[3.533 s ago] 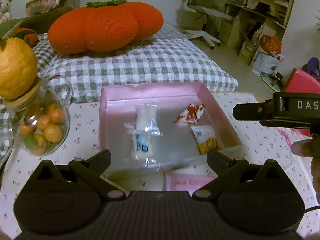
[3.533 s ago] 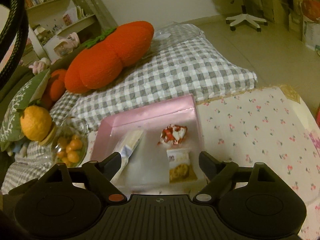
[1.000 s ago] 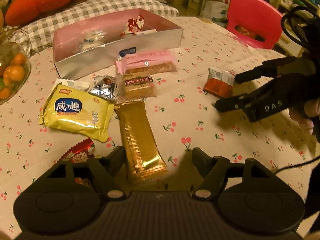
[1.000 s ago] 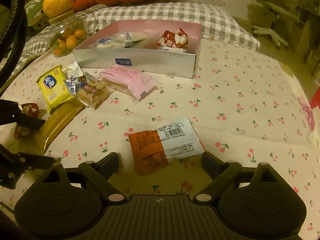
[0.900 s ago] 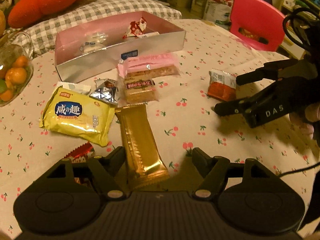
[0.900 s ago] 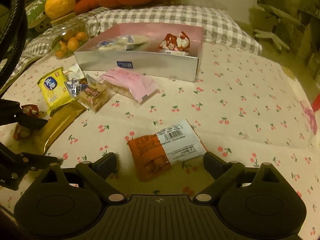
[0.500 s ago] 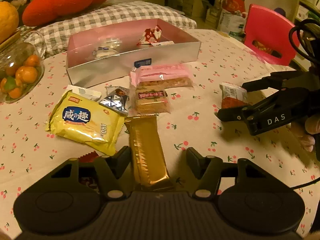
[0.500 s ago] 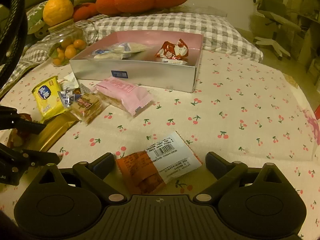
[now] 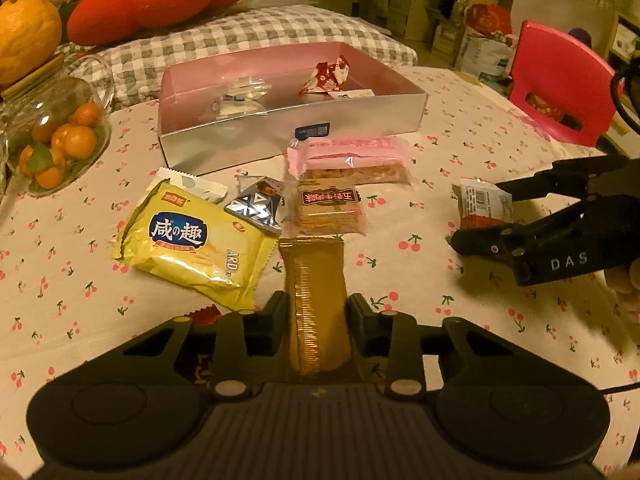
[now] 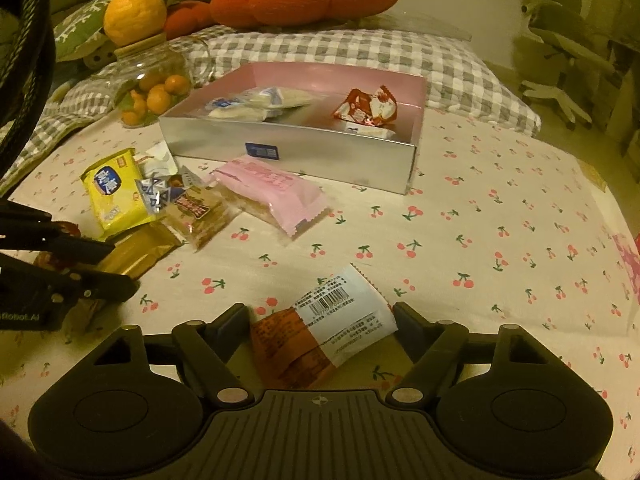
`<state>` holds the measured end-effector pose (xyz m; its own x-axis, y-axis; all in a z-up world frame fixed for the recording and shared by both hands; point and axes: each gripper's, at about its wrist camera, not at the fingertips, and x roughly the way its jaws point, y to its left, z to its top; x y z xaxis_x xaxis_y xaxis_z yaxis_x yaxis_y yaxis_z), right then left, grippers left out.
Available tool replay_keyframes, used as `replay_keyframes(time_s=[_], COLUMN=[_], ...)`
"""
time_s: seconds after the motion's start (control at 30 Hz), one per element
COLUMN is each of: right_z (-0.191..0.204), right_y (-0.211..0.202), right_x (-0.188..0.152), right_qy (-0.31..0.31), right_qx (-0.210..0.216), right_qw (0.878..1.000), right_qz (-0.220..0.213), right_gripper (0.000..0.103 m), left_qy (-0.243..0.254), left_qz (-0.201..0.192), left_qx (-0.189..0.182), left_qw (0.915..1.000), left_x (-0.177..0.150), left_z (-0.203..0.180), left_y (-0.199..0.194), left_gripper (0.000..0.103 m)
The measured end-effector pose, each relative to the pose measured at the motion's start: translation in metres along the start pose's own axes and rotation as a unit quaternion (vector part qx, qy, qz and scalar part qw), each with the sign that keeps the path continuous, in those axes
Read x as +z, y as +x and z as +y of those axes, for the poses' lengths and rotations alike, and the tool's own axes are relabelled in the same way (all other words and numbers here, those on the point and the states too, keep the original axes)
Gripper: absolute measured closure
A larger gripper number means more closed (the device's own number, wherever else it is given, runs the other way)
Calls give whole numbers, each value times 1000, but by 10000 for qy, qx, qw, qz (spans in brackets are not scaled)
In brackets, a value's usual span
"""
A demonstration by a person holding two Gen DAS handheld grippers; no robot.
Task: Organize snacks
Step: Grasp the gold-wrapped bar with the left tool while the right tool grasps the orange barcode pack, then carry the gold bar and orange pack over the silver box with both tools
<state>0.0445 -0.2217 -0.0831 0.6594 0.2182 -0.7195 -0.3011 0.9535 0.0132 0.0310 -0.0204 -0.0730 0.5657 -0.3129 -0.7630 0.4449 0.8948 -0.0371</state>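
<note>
Gold-foil snack bar (image 9: 316, 300), long and ribbed, lies between closing left tool (image 9: 316, 308); right tool (image 10: 320, 320) closes around orange-and-white packet (image 10: 320, 332).

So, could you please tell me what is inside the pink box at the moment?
The pink box holds clear-wrapped pale snacks on one side and a red-and-white packet on the other, with a small white packet beside it. The near wall hides the floor behind it.

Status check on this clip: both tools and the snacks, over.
Left tool closing around gold bar. Right tool closing, orange-and-white packet between its fingers, not gripped. Pink box holds three snacks. Path clear.
</note>
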Motion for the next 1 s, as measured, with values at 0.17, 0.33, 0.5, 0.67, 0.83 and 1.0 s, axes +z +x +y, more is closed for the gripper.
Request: replay_keyframes(time_s=[0.17, 0.33, 0.5, 0.67, 0.83, 1.0], right_z=[7, 11, 14, 14, 11, 5], right_y=[-2, -4, -5, -13, -12, -9], right_x=[1, 2, 3, 9, 9, 5], right_qy=[-135, -158, -99, -13, 107, 360], right_qx=[27, 132, 224, 344, 404, 416], right_qw=[9999, 9998, 9996, 9994, 9991, 9981], right_qz=[-20, 32, 121, 46, 120, 275], right_gripper=[34, 41, 43, 63, 56, 31], left_qy=[-44, -83, -170, -227, -247, -239], left_qz=[29, 84, 150, 187, 241, 268], left_qx=[-42, -119, -229, -285, -289, -274], left_qw=[10000, 9999, 9995, 9992, 9990, 9990], left_x=[1, 2, 4, 5, 5, 5], left_z=[0, 0, -1, -1, -1, -1], left_y=[0, 0, -1, -2, -3, -2], left_gripper=[76, 77, 77, 77, 77, 77])
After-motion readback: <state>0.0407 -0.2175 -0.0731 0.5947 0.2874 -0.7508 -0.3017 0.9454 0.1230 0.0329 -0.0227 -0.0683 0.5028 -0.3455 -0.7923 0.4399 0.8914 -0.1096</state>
